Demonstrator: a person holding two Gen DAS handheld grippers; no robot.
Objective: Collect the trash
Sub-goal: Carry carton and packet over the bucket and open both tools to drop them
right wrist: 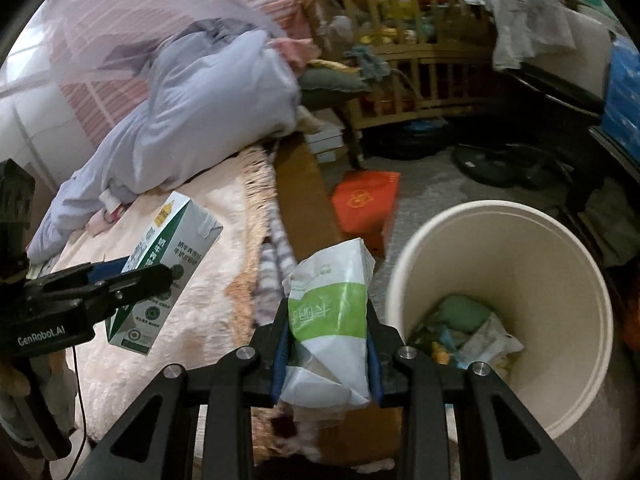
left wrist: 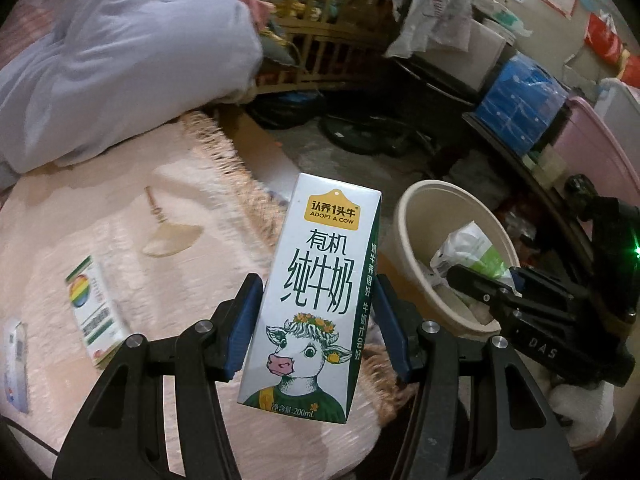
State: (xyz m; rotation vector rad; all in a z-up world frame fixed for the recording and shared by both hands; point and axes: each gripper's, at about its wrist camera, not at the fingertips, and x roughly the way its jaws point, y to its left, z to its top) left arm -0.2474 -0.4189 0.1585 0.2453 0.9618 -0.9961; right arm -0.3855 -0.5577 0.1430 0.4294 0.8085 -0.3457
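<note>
My left gripper [left wrist: 316, 320] is shut on a white and green milk carton [left wrist: 316, 292] with a cow picture, held upright above the bed's edge. The carton also shows in the right wrist view [right wrist: 160, 272]. My right gripper [right wrist: 328, 344] is shut on a crumpled white and green packet [right wrist: 332, 312], held just left of the cream waste bin [right wrist: 560, 240]. The bin stands on the floor beside the bed and holds several wrappers [right wrist: 468, 332]. In the left wrist view the right gripper [left wrist: 492, 296] holds the packet [left wrist: 472, 252] over the bin's rim [left wrist: 404, 216].
A pink blanket [left wrist: 120, 240] covers the bed, with a small rainbow-printed box [left wrist: 96, 312] and another white box [left wrist: 16, 364] on it. A lilac duvet [left wrist: 120, 60] lies at the back. An orange box [right wrist: 368, 204] lies on the floor. A wooden cot [right wrist: 420, 60] stands behind.
</note>
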